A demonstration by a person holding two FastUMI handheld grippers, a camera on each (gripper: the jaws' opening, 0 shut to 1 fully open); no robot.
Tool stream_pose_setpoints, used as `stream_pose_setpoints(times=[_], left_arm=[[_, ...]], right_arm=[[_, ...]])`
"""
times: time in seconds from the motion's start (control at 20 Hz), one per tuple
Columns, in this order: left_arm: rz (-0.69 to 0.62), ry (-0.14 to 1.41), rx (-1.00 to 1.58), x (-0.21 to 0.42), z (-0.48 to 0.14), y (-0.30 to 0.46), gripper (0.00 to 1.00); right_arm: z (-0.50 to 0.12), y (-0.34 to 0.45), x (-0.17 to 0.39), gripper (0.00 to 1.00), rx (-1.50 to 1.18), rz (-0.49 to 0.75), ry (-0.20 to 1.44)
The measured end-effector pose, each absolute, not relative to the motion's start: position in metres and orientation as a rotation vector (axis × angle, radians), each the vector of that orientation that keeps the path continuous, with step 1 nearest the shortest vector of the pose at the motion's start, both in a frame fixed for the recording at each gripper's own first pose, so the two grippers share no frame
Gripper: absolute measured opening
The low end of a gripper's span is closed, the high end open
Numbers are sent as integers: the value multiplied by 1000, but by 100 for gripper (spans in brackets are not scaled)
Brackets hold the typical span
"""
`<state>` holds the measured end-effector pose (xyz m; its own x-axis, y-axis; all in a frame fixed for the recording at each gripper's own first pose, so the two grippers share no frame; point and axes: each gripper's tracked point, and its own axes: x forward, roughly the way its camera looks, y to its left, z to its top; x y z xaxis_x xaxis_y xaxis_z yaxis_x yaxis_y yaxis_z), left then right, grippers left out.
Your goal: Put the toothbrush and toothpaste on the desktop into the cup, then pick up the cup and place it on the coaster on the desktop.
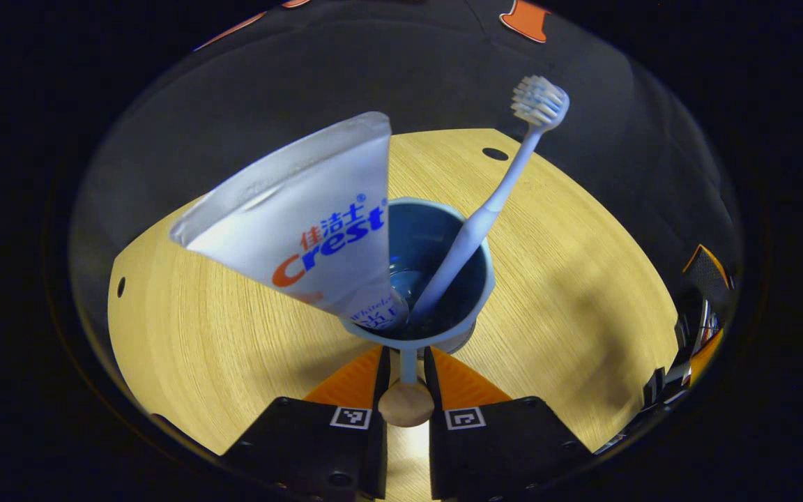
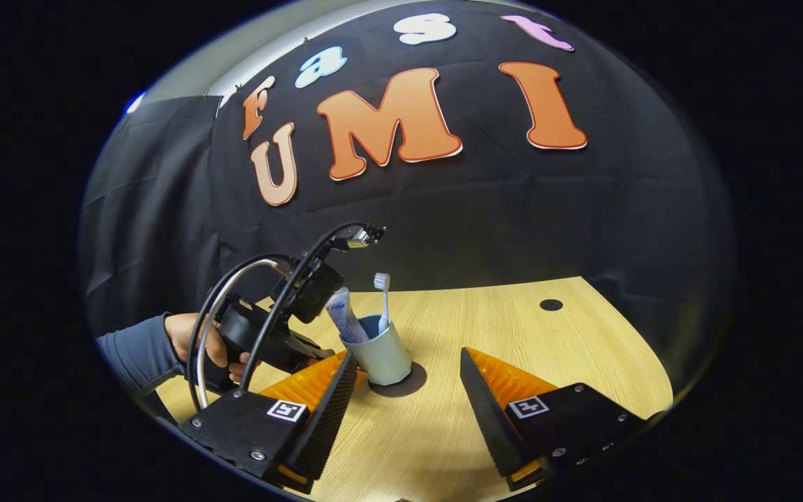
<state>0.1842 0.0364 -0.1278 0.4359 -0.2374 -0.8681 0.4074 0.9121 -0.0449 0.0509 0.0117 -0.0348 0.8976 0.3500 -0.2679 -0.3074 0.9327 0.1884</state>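
Wooden desktop (image 2: 513, 328) — coaster (image 2: 412, 382), cup (image 2: 380, 357) above.

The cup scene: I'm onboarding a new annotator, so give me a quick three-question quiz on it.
1. True or false: the toothbrush and toothpaste stand in the cup.
2. What grips the cup's handle? A) left gripper B) right gripper
3. What dark disc lies under the cup?

Key: 1 true; 2 A; 3 the coaster.
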Motion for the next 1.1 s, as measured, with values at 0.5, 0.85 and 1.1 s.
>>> stream_pose_setpoints(times=[0.5, 0.85, 1.1], left_arm=[[-431, 854, 173, 238, -47, 50, 71], [-317, 487, 119, 245, 9, 93, 98], [-171, 215, 129, 220, 77, 143, 100]], right_arm=[[-26, 22, 51, 96, 184, 316, 280], [-6, 45, 49, 97, 168, 302, 197], [16, 67, 47, 97, 127, 304, 93]])
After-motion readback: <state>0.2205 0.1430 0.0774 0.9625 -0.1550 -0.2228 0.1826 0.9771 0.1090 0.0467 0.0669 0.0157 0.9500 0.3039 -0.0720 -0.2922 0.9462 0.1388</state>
